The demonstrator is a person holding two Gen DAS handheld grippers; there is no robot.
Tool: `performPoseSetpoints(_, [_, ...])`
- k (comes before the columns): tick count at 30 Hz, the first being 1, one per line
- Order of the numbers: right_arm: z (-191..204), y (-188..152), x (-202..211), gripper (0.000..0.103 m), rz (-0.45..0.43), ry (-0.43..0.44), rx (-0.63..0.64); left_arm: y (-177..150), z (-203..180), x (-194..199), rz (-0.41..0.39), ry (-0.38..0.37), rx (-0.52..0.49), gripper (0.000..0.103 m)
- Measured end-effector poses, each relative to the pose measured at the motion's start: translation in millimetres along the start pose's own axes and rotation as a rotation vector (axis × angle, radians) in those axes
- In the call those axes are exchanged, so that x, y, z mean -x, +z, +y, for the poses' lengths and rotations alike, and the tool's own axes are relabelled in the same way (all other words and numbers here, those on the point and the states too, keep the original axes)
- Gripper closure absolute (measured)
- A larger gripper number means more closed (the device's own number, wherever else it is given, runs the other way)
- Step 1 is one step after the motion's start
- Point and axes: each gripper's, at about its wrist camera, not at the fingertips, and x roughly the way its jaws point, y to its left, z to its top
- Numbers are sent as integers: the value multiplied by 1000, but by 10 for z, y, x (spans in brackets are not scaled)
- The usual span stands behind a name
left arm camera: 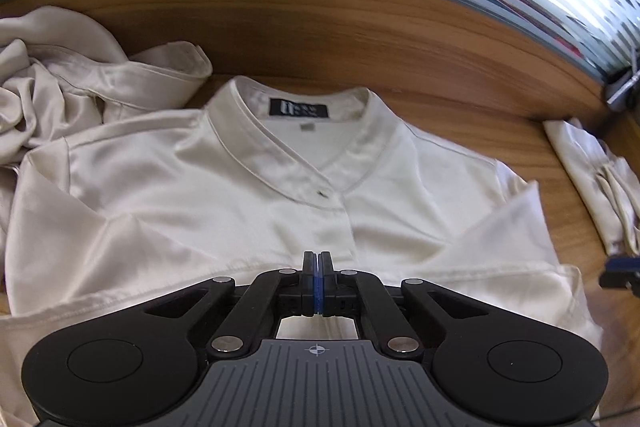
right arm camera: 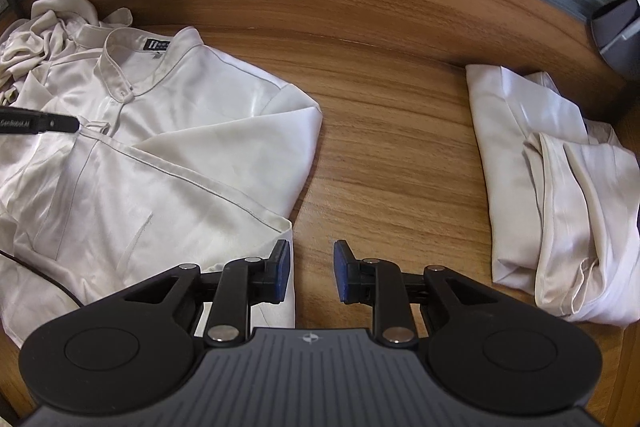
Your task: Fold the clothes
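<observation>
- Left wrist view: the left gripper had its jaws pressed fully together, blue pads meeting with no cloth visible between them. The cream shirt lay spread on the wooden table just beyond the tips, its collar and black label farther ahead. A crumpled garment sat ahead to the left of the jaws, a folded pile far to their right.
- Right wrist view: the right gripper held its jaws partly apart, empty, over bare wood. The shirt's folded sleeve edge lay just beside the left pad. The folded pile rested ahead to the right, well apart.
</observation>
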Motion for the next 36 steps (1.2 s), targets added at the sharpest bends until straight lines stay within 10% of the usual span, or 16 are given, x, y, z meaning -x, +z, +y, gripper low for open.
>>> performPoseSetpoints(5, [4,0,33,76,-7,19,1,61,82,-30,48,-65,56,95])
performPoseSetpoints(10, [16,18,42,73,-12,21,5,11,49,-23,73,-115,61,56])
performPoseSetpoints(15, [28,24,-9,69,2,27,-2,-22,-72,-101,88,-104,15,59])
performPoseSetpoints(18, [37,25,-94,68,19,27,-8,-36,-124,-127,76,-112,5,89])
performPoseSetpoints(21, [32,21,-199,68,37,43,-26,-48,-174,-96,48,-83,-16,97])
performPoseSetpoints(26, [-16,-16,-338,72,72,86,-90,-57,-167,26,-7,-62,0,98])
performPoseSetpoints(29, [-33,-42,-321,102,61,127,-120,-56,-160,99,-31,-55,-3,98])
performPoseSetpoints(36, [-17,64,-223,102,4,111,-127,-26,-121,169,-59,-20,-10,98])
